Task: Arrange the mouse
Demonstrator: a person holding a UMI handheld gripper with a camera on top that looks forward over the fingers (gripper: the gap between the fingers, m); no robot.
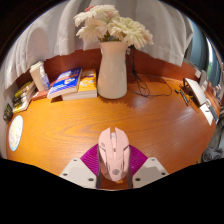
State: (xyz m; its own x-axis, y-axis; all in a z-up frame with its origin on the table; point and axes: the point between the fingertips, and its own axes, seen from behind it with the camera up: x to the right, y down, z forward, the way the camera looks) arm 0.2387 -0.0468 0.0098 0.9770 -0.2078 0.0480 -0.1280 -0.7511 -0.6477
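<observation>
The pale pink plastic mouse [114, 152] is clamped between the tongs [114, 170] above the wooden counter [60, 125].

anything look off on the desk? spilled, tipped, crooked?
Nothing stands out. The mouse lies straight between the gripper fingers, on the wooden desk. Beyond it the vase of flowers stands upright, and the books beside it lie flat. No spills visible.

No legible text anywhere
</observation>
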